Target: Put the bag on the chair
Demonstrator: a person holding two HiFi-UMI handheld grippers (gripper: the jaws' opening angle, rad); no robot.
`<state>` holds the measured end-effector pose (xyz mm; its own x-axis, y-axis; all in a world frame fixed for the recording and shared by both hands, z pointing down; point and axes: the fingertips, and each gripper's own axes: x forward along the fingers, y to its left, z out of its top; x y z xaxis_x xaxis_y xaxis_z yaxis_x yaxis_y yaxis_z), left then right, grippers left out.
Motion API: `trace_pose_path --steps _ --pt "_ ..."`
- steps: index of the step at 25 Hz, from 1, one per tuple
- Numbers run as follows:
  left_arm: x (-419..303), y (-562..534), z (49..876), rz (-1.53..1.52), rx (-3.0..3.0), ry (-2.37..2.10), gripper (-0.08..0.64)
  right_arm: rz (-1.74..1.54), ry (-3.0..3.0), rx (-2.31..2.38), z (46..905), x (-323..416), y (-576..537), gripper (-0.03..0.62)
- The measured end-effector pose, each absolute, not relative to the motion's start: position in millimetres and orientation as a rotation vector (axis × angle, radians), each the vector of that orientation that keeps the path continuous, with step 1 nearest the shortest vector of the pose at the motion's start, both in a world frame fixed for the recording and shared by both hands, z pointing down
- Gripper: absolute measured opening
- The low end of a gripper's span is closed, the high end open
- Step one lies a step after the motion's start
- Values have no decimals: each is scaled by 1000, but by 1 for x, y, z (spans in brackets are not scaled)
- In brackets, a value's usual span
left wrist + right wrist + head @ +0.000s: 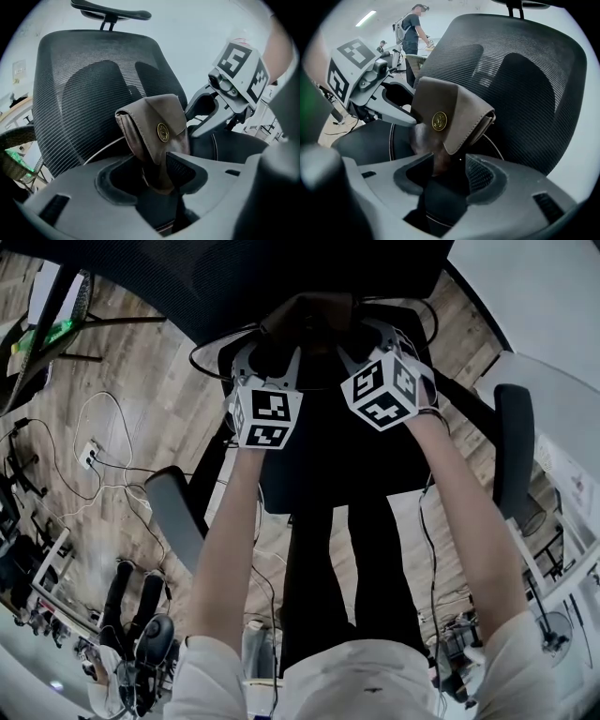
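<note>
Plainly, brown bag (154, 126) stood upright before the mesh back of the chair (70, 93), at twelve o'clock of both tongs — left tongs (154, 171) and right tongs (449, 171) spread wide, its lower part between them.

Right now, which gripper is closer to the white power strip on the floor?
Left. The left gripper is over the chair on the side toward the power strip; the right gripper is beyond it.
</note>
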<state>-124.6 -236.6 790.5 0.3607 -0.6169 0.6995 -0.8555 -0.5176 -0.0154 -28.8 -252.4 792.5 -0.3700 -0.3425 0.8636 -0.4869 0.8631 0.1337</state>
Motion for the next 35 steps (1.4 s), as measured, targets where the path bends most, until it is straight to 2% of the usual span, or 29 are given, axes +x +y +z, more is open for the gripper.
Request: trace_pose_path --steps 18,35 --pt "-126 -199 777 952 2210 -1333 184 153 -2009 621 762 -22 -234 212" --pt "-101 -159 710 812 2155 -1404 184 323 -2121 663 696 -16 -197 207"
